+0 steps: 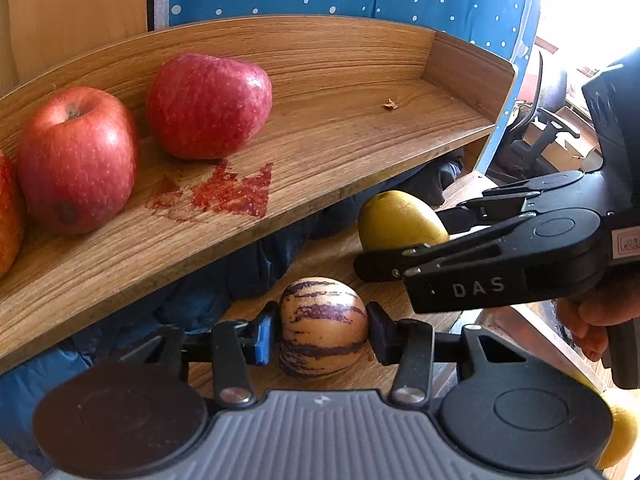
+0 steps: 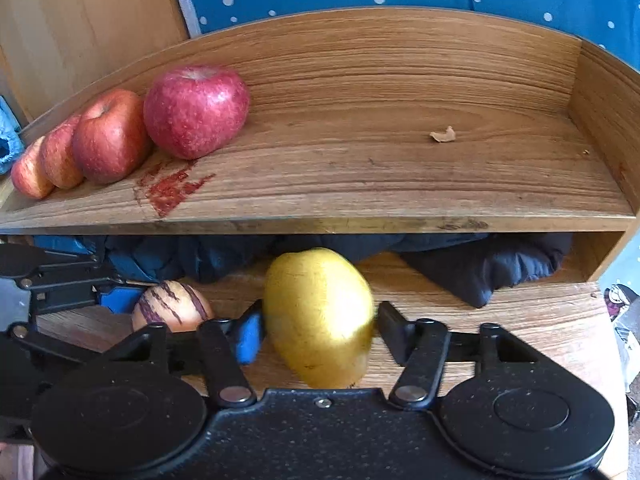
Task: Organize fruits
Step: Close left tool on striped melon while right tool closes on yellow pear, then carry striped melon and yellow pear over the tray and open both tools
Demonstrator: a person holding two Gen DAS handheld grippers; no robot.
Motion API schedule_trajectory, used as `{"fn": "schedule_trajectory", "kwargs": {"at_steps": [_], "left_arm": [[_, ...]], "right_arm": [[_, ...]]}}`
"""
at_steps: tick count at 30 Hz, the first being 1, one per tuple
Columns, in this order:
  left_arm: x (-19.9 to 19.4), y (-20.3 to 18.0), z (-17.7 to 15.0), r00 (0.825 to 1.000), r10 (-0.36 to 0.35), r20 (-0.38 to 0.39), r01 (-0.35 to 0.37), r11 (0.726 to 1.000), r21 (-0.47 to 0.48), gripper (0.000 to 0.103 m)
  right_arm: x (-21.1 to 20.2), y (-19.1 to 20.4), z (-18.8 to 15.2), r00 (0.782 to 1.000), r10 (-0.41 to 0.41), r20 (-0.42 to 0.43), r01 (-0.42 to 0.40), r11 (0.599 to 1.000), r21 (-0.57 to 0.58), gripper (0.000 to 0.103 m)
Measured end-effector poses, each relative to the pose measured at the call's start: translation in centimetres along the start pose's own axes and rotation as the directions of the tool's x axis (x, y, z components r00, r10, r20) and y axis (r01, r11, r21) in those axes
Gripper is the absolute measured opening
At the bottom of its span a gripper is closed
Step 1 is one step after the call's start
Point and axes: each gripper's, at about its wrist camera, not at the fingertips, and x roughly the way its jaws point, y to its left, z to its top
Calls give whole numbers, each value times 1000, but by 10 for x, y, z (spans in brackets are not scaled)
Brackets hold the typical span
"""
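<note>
My left gripper (image 1: 323, 330) is shut on a cream fruit with purple stripes (image 1: 323, 326), pinched between the blue pad and the black pad just above the wooden tabletop. My right gripper (image 2: 320, 330) is shut on a yellow pear-like fruit (image 2: 318, 316), slightly blurred. In the left wrist view the right gripper (image 1: 400, 240) comes in from the right with the yellow fruit (image 1: 396, 220) beyond the striped one. The striped fruit (image 2: 172, 306) shows left of the yellow one. Several red apples (image 2: 196, 110) stand in a row at the left of the wooden shelf (image 2: 360, 184).
The shelf has a raised back and right wall (image 2: 600, 100), a red stain (image 2: 168, 188) by the apples and a small brown scrap (image 2: 443, 135). Dark blue cloth (image 2: 480, 264) lies under it. Another yellow fruit (image 1: 620, 432) sits low right. A hand (image 1: 592, 316) holds the right gripper.
</note>
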Motion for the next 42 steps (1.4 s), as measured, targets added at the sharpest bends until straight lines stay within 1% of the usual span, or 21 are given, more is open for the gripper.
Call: {"fn": "schedule_trajectory", "kwargs": {"at_steps": [3,6,10,13,18,22,28,34,39,42], "left_arm": [[-1,0,1,1000,4,-7,-4,1000,-16,50],[-5,3,0,1000,8,-14,-8,999,-36,50],[-15,6,-3,1000,14,-14,-15,997,-74,49],[-27,7,-5,1000,20,-1,-20,995,-97,49],[-53,11,-17,999,31,20,-28,989,-144,49],[-71,15,-31,999,35,16,-31,983,-183,49],[-91,16,-57,1000,21,-11,-23,976,-217,49],[-99,17,-74,998,11,-62,-26,971,-238,49],[-100,15,-82,996,8,-85,-28,970,-240,49],[-101,12,-86,996,8,-91,-30,972,-235,49]], "right_arm": [[-2,6,-2,1000,-27,6,28,1000,-7,55],[-7,11,-4,999,-42,17,42,999,19,55],[-28,12,-8,998,-28,51,23,995,95,55],[-45,12,-11,997,-25,77,15,991,129,55],[-81,17,-22,993,-6,116,-12,988,155,56],[-108,31,-37,992,10,124,-27,990,137,56],[-136,50,-76,996,12,86,-24,990,140,56],[-145,62,-110,999,33,20,-37,982,187,56],[-144,69,-124,999,41,-9,-38,979,201,56],[-141,70,-127,999,30,-17,-26,979,202,56]]}}
